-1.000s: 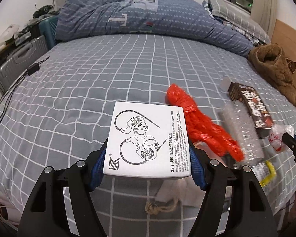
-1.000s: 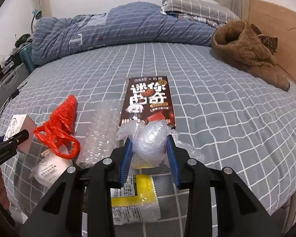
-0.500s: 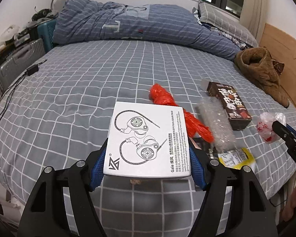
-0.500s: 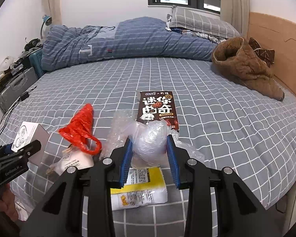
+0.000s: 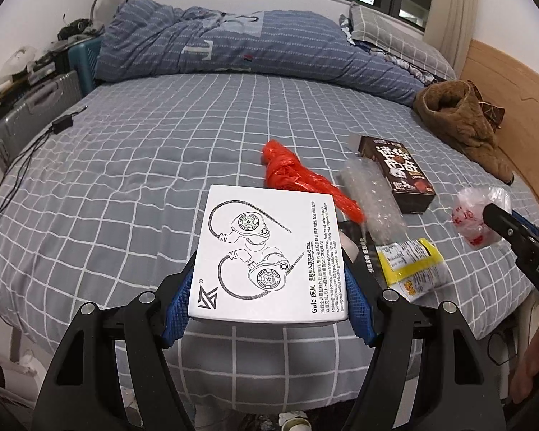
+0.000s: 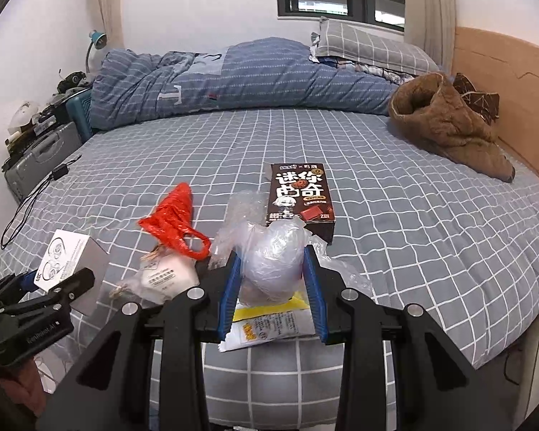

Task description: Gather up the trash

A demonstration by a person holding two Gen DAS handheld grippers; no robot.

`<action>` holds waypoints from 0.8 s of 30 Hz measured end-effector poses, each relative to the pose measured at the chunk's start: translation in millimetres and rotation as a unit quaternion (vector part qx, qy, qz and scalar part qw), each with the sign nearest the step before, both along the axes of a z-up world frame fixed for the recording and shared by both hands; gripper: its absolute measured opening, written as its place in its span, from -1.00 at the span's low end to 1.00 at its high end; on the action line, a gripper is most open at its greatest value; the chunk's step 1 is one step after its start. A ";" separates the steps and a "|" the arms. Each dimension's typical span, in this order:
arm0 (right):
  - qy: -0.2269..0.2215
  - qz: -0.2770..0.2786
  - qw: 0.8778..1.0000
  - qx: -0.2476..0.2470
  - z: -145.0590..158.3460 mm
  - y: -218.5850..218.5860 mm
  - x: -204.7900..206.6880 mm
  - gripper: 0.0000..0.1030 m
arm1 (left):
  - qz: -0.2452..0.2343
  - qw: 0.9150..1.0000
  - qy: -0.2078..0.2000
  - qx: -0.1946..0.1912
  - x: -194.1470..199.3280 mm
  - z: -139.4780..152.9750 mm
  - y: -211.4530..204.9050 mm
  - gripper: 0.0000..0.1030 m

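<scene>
My left gripper (image 5: pixel 267 298) is shut on a white earphone box (image 5: pixel 269 255) and holds it above the bed's near edge; it also shows in the right wrist view (image 6: pixel 66 262). My right gripper (image 6: pixel 272 291) is shut on a crumpled clear plastic bag (image 6: pixel 271 260), seen at the right of the left wrist view (image 5: pixel 476 212). On the bed lie a red plastic bag (image 6: pixel 174 215), a bubble-wrap sleeve (image 5: pixel 372 194), a dark snack box (image 6: pixel 300 194), a yellow and white wrapper (image 6: pixel 269 323) and a small white pouch (image 6: pixel 161 280).
The bed has a grey checked sheet (image 6: pixel 395 237). A blue duvet (image 6: pixel 240 75) and pillow lie at the back, a brown coat (image 6: pixel 445 125) at the right by the wooden headboard. A suitcase (image 5: pixel 28 115) and a black cable (image 5: pixel 25 161) are at the left.
Both grippers have pulled back and up from the bed with their loads. The trash on the bed looks smaller and farther, and the bed's near edge has come into view.
</scene>
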State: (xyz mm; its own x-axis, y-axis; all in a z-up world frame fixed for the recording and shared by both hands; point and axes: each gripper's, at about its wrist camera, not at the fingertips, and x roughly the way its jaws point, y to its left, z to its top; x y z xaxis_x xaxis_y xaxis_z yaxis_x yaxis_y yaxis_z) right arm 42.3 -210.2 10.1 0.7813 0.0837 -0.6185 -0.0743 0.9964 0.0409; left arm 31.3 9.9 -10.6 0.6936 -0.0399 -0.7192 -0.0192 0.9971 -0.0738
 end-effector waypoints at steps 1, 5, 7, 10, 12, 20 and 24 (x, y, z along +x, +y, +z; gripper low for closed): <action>-0.002 0.001 1.000 -0.002 1.0 1.7 -2.5 -0.36 | 0.000 1.000 -0.001 0.000 -3.0 0.7 -0.4 0.34; -0.003 0.009 1.000 -0.007 3.1 8.5 -15.3 -0.36 | -0.001 1.000 -0.003 0.001 -15.7 2.2 -1.1 0.34; -0.003 0.012 1.000 -0.009 4.1 10.8 -20.8 -0.36 | -0.001 1.000 -0.002 0.001 -21.2 2.4 -0.2 0.34; -0.004 0.016 1.000 -0.013 5.5 15.1 -30.9 -0.36 | -0.001 1.000 -0.003 -0.003 -28.9 3.6 -0.4 0.34; -0.004 0.020 1.000 -0.014 6.0 18.5 -35.8 -0.36 | -0.003 1.000 -0.003 -0.006 -34.0 3.6 -1.2 0.34; -0.002 0.029 0.999 -0.022 3.9 29.9 -52.7 -0.36 | -0.001 1.000 -0.007 -0.006 -51.4 6.3 -0.7 0.34; -0.003 0.033 0.999 -0.026 3.7 35.4 -62.5 -0.36 | 0.002 1.000 -0.007 -0.008 -58.7 7.0 2.6 0.34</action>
